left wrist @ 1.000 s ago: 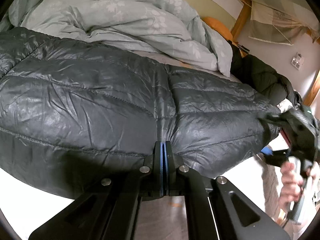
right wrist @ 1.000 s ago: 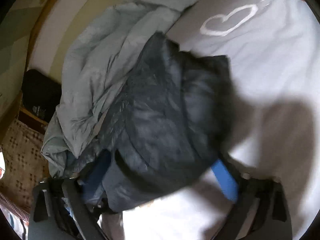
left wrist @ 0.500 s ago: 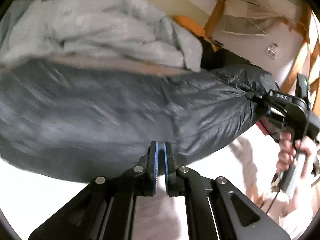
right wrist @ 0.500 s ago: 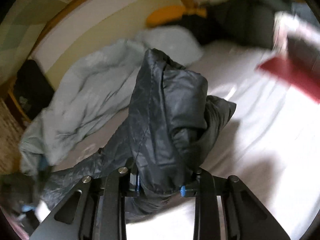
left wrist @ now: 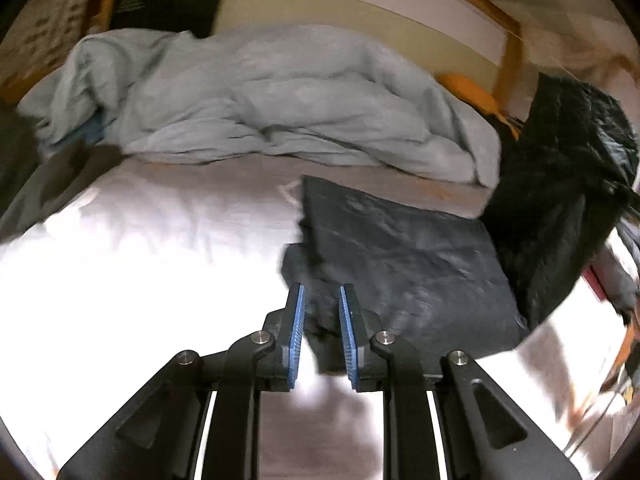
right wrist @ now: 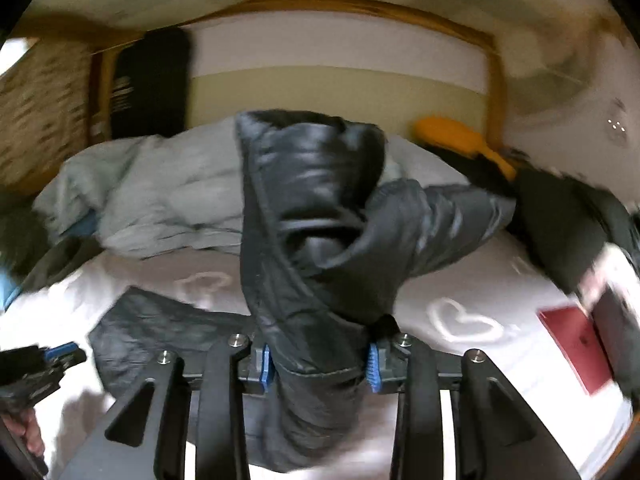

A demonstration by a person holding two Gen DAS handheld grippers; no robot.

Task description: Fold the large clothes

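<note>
A dark grey puffer jacket (left wrist: 404, 264) lies partly on the white bed sheet (left wrist: 140, 264). Its right part is lifted and hangs at the right of the left wrist view. My left gripper (left wrist: 321, 304) stands open, its blue pads either side of the jacket's near edge, not pinching it. My right gripper (right wrist: 318, 356) is shut on a thick bunched fold of the jacket (right wrist: 312, 240), which rises in front of the camera. The flat part of the jacket (right wrist: 160, 320) and the left gripper (right wrist: 44, 364) show at lower left in the right wrist view.
A crumpled pale blue duvet (left wrist: 280, 108) lies along the back of the bed by the wall. An orange pillow (right wrist: 460, 136) and another dark garment (right wrist: 568, 216) lie at back right. A red book (right wrist: 576, 344) lies at the right on the sheet.
My left gripper has let go of the jacket and opened. The jacket has dropped flat on the bed there. My right gripper has lifted its bunched end higher.
</note>
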